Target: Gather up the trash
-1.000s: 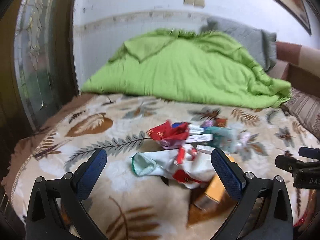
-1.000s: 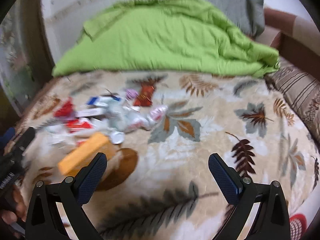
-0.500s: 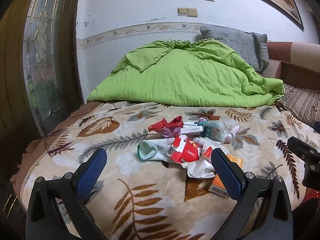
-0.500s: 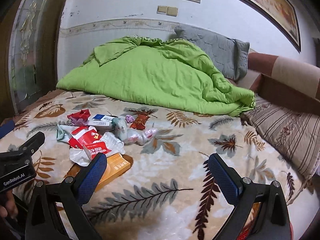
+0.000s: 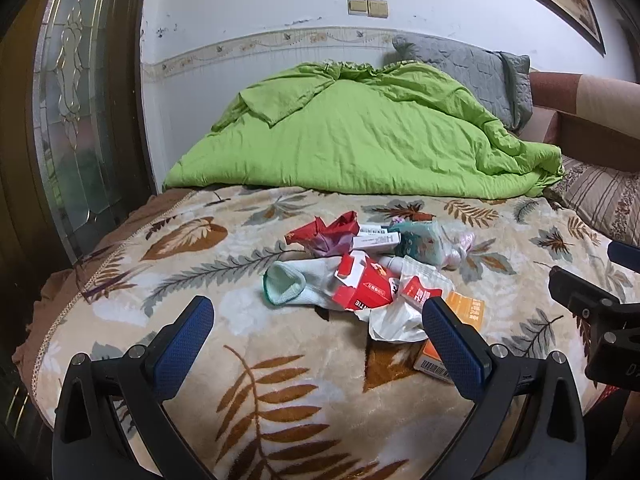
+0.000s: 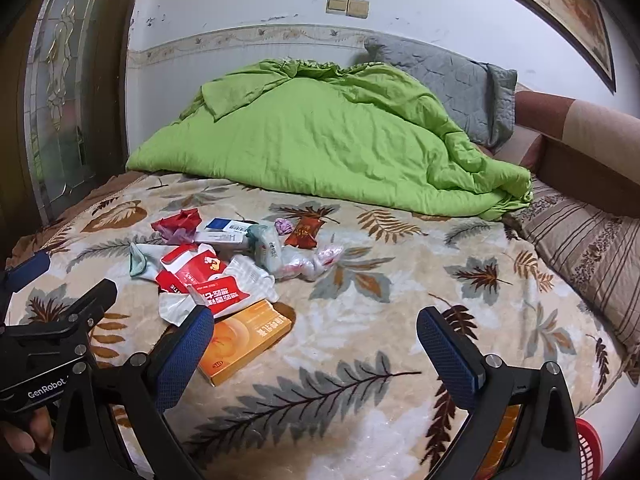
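Observation:
A heap of trash lies on the leaf-patterned blanket (image 5: 280,380): a red and white carton (image 5: 366,288), an orange box (image 5: 460,312), a crumpled red wrapper (image 5: 328,230), a white sock (image 5: 296,284) and clear plastic bags (image 5: 456,246). In the right wrist view the carton (image 6: 200,270), the orange box (image 6: 244,338) and a red sachet (image 6: 304,232) show at left. My left gripper (image 5: 318,334) is open and empty, just short of the heap. My right gripper (image 6: 316,344) is open and empty, to the right of the heap.
A green quilt (image 5: 360,140) and a grey pillow (image 5: 472,76) lie at the back by the wall. A glass-panelled door (image 5: 68,120) stands at left. A striped cushion (image 6: 592,240) lies at right. A red basket (image 6: 588,448) shows at the lower right edge.
Both grippers have drawn back and tilted up from the blanket, so the whole bed and wall now show. The trash has not moved. Both stay open.

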A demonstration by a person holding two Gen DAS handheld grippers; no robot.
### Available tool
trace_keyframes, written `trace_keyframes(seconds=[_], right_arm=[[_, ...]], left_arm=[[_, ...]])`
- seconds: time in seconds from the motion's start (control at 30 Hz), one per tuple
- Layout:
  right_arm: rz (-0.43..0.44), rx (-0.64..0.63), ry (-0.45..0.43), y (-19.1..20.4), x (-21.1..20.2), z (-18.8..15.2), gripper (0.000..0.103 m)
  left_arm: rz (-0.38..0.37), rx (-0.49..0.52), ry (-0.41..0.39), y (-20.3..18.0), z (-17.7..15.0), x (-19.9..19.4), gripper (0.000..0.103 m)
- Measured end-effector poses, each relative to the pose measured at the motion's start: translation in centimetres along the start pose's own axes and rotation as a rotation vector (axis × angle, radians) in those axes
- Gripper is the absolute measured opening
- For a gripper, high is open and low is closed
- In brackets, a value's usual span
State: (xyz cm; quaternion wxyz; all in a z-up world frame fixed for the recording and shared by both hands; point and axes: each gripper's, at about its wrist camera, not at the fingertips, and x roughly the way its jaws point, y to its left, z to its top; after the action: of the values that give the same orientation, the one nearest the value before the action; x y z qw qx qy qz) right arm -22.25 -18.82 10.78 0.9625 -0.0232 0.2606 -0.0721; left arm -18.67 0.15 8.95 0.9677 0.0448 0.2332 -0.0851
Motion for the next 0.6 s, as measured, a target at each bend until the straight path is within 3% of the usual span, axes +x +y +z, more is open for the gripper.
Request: trace_keyframes(seconds=[0.6], right_arm=[[0.021,0.047,0.038,-0.7,1.2,-0.3,0.103]], left_arm=[[-0.02,-0.022,0.059,0.0,0.0,1.5,0.103]])
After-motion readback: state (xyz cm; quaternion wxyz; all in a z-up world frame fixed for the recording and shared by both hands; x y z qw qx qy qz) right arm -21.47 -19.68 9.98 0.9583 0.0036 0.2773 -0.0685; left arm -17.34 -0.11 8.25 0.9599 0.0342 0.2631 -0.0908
